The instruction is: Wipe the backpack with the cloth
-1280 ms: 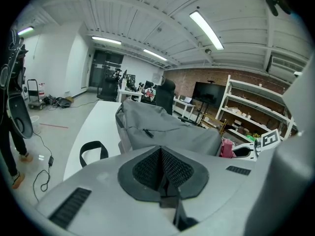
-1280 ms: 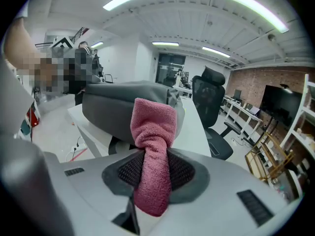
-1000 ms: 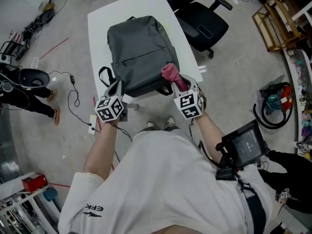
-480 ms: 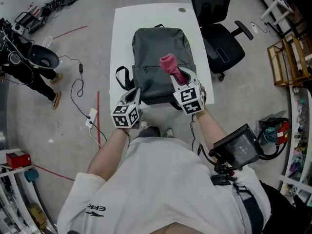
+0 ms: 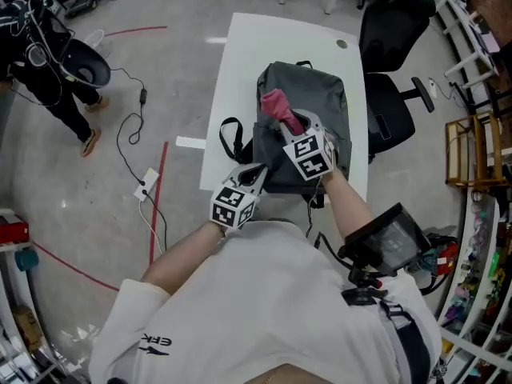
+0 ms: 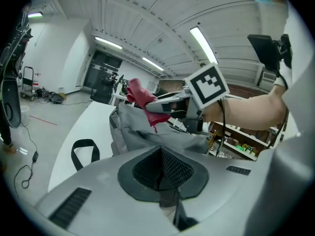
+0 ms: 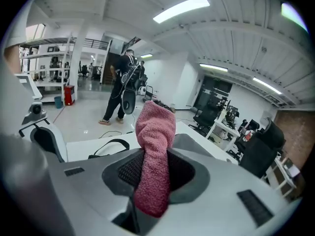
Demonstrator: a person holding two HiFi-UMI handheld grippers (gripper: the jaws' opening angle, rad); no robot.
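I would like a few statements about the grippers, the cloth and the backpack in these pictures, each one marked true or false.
1. The right gripper grips the pink cloth. True.
2. The left gripper also holds a cloth. False: its jaws are together, with nothing between them.
3. The grey backpack lies on the floor. False: it lies on the white table.
4. A black office chair stands beside the table. True.

Steep overhead view, two close jaw-level views
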